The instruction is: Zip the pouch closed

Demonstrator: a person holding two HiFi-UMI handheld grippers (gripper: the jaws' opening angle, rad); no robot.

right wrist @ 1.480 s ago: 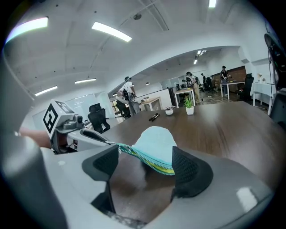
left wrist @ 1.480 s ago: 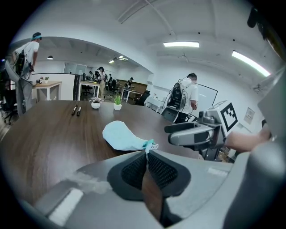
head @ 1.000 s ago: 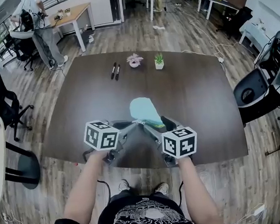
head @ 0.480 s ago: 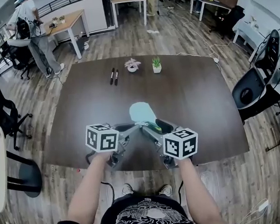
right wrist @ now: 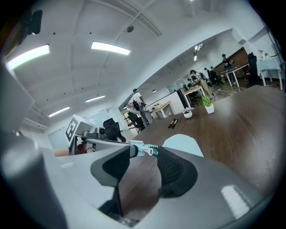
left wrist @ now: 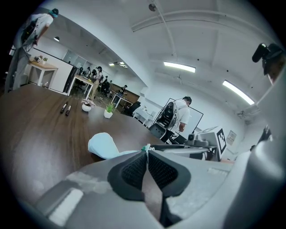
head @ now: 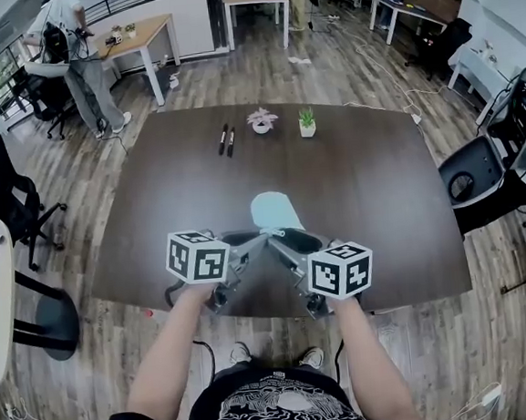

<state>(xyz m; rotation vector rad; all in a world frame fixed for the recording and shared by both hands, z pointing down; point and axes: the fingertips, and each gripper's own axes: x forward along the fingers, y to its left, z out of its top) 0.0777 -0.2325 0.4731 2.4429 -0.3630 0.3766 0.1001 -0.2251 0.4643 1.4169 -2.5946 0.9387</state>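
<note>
Now my right gripper (right wrist: 143,154) is closing around the zipper tab (right wrist: 144,150) (not gripping yet), left gripper (left wrist: 146,154) pinching the pouch (head: 275,211) mid-frame; zipping is nearing.

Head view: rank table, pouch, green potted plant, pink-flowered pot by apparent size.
1. table
2. pouch
3. green potted plant and pink-flowered pot: these look about alike, so no ranking. Both stand farther from the camera than the pouch, so true sizes are unsure.
</note>
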